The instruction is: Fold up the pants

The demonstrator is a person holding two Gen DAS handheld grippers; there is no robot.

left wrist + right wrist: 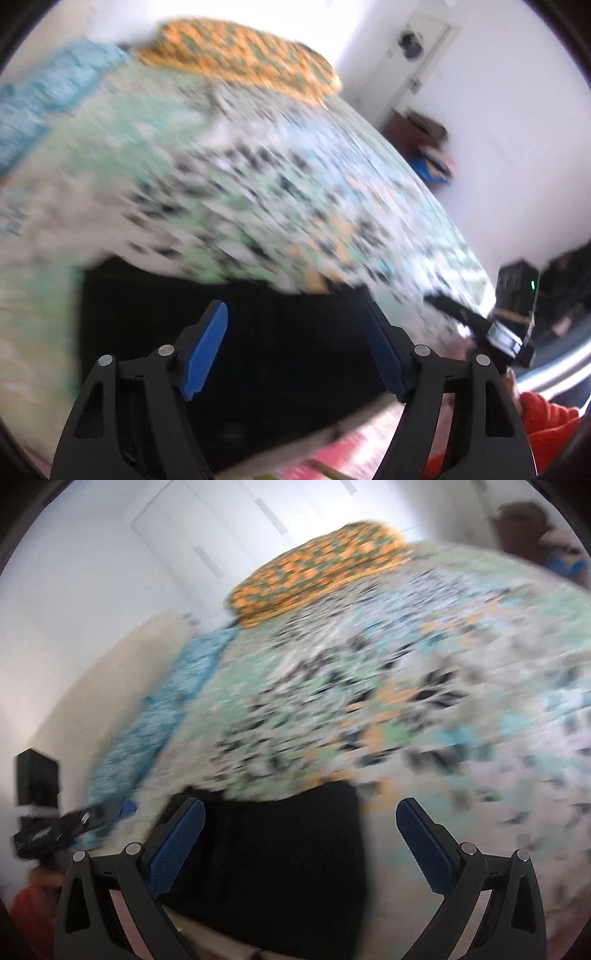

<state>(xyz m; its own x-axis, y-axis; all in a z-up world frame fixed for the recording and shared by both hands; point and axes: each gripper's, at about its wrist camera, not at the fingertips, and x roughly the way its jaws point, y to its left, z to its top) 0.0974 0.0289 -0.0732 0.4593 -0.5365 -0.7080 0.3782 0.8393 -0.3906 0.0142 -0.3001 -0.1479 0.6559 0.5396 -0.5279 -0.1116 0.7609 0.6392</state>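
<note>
My left gripper (295,350) has its jaws wide apart with nothing between them, and my right gripper (299,845) is spread the same way, empty. Below both, the black pants (240,350) lie flat on the bed (258,184), filling the lower middle of each frame. The patterned bedspread around them is badly blurred. An orange pillow (317,572) sits at the top of the frame, with a blue cloth (166,709) along the bed's left edge in the right view. My orange sleeve (546,424) shows at the lower right of the left view.
</note>
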